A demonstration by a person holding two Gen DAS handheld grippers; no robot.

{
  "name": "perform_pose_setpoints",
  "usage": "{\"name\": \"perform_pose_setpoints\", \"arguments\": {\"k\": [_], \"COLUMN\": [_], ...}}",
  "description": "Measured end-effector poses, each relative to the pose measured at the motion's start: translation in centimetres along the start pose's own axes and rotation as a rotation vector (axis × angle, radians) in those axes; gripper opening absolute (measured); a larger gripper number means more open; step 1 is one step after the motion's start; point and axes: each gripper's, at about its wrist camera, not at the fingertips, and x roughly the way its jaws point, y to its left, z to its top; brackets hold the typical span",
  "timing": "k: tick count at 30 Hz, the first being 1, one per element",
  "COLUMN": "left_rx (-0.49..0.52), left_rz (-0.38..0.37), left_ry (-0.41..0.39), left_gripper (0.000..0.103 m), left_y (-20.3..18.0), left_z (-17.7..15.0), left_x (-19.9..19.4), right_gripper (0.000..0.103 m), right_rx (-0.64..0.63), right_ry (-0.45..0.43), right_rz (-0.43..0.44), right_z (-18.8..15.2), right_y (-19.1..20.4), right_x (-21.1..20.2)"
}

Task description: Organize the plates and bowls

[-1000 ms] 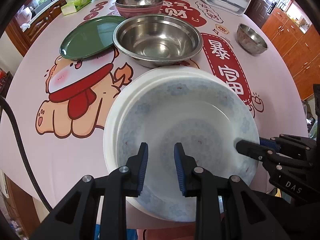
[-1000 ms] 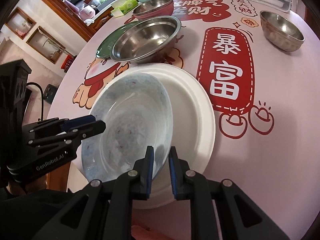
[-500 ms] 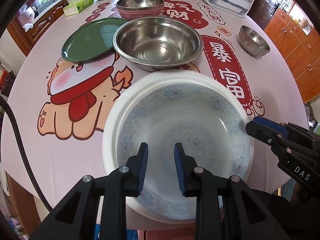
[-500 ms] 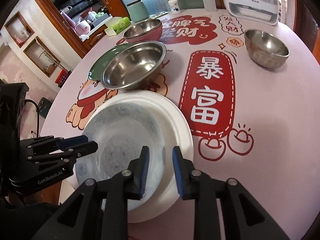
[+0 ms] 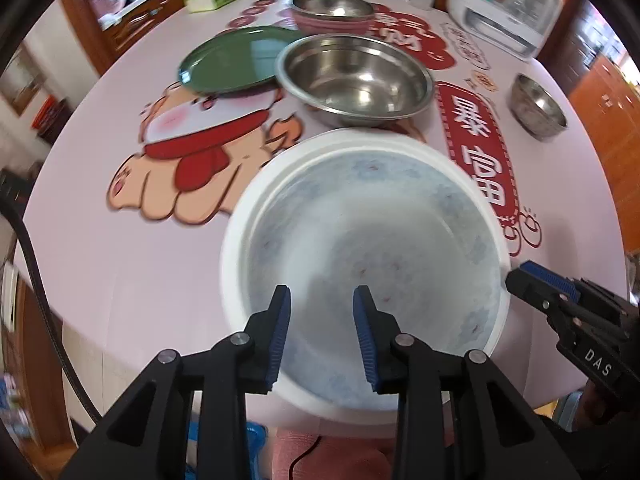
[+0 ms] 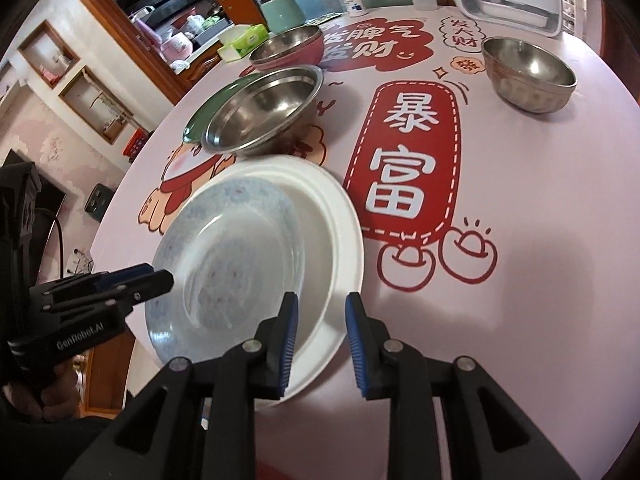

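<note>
Two plates stacked at near table edge: blue plate point(image 6: 236, 264) off-centre in white plate point(image 6: 340, 240). Left gripper point(image 5: 322, 334) and right gripper point(image 6: 318, 334) jaws apart, empty. Risk: nudge slides stack off edge.

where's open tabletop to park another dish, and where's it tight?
Free: the pink cloth right of the red text banner, between the small steel bowl and the near edge. Also the left side beyond the cartoon dog print.

Crowded: the large steel bowl overlaps the green plate and sits close behind the patterned plate stacked on the white plate.
</note>
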Motion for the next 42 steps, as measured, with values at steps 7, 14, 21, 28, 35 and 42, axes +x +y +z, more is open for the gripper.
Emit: {"name": "perform_pose_setpoints", "arguments": {"k": [7, 14, 21, 28, 35, 42], "left_rx": [-0.094, -0.121, -0.107, -0.046, -0.003, 0.052], "left_rz": [0.051, 0.057, 0.027, -0.012, -0.023, -0.017], "left_ry": [-0.012, -0.038, -0.075, -0.114, -0.134, -0.152], "left_gripper": [0.041, 0.049, 0.057, 0.068, 0.069, 0.070], "left_y": [1.4, 2.9, 5.8, 10.1, 14.5, 19.8], "left_z": [-1.3, -1.6, -0.5, 0.6, 0.9, 1.0], "left_x": [-1.0, -1.8, -3.1, -5.4, -6.4, -7.0], "right_gripper": [0.035, 0.036, 0.044, 0.055, 0.058, 0.058], "right_rx": [-0.049, -0.050, -0.015, 0.062, 0.117, 0.175], "right_ry": [0.004, -0.033, -0.102, -0.179, -0.205, -0.246], "right_rz": [0.023, 0.004, -0.041, -0.067, -0.076, -0.065], "right_z": [-0.1, 0.7, 1.7, 2.2, 2.1, 1.4], "right_y": [0.3, 1.0, 3.6, 7.6, 12.3, 16.8], "right_x": [-0.1, -0.6, -1.3, -2.0, -0.5, 1.6]}}
